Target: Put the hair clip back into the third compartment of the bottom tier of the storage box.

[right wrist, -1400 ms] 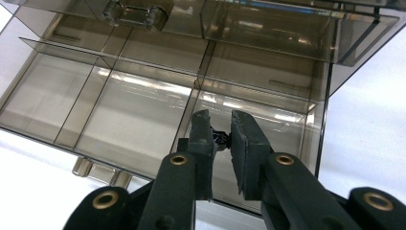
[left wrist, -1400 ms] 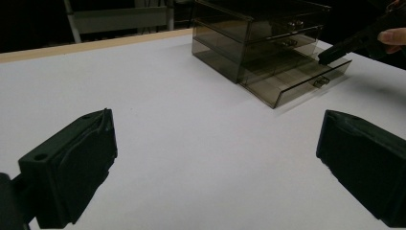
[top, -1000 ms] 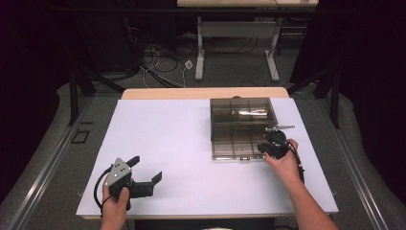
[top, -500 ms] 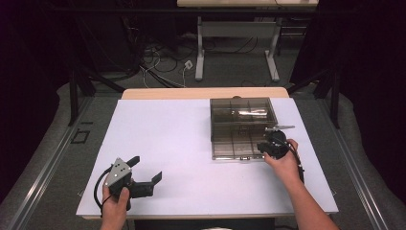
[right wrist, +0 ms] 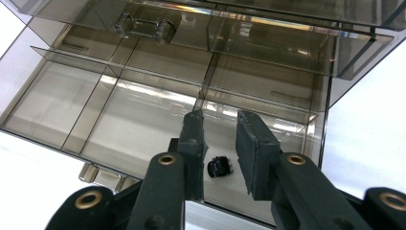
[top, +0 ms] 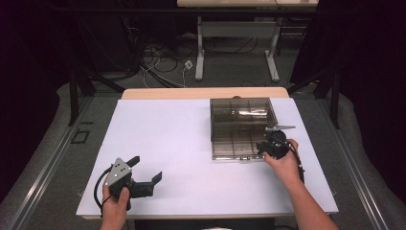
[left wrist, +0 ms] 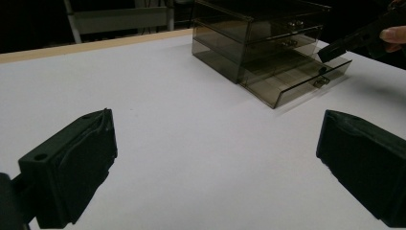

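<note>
My right tongs (right wrist: 219, 139), just opening, hang over a small black part (right wrist: 219, 166) lying loose in the smoky drawer (right wrist: 143, 129); my left tongs (top: 143, 173) gape wide above the white desk (top: 182, 143), with dark floor beyond.

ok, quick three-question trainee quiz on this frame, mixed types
1. Which drawer of the smoked drawer box is pulled out: A top, B middle, C bottom?
2. True or false: the open drawer is empty.
3. What state are the left tongs in?

Key:
1. C.
2. False. A small black part lies on its floor, seen between the jaws of the right tongs. Those jaws have just been opening and do not press on it.
3. Open, holding nothing.
</note>
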Demonstrator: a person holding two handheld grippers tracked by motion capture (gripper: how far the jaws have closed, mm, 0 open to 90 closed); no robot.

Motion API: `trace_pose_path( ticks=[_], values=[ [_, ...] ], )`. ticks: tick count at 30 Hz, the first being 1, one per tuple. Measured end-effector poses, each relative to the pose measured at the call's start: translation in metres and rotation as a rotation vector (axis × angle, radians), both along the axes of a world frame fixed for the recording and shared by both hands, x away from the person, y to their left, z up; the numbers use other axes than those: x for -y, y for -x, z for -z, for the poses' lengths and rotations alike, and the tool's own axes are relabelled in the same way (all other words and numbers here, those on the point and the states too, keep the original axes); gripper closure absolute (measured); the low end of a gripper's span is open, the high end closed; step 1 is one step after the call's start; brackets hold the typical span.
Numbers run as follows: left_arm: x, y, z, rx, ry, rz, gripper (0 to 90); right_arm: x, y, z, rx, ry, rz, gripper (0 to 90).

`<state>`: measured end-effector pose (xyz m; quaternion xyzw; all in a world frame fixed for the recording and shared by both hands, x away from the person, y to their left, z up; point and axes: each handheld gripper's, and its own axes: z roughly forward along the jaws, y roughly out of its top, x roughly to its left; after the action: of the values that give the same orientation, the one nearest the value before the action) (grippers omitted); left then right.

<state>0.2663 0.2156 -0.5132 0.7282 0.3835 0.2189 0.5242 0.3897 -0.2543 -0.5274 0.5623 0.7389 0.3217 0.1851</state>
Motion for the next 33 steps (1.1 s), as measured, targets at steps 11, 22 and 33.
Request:
trace_pose_path(
  ticks=[11, 22, 33],
  values=[
    [0.000, 0.000, 0.000, -0.001, 0.000, 0.001, 0.4, -0.001, 0.002, -0.002, 0.027, 0.001, -0.001, 67.6],
    [0.001, 0.000, 0.000, -0.001, 0.001, 0.003, 0.4, -0.009, 0.008, -0.010, 0.072, 0.013, -0.058, 55.7],
    [0.001, 0.000, 0.000, -0.001, 0.001, 0.002, 0.4, -0.015, 0.012, -0.017, 0.098, 0.026, -0.103, 48.7]
  ],
)
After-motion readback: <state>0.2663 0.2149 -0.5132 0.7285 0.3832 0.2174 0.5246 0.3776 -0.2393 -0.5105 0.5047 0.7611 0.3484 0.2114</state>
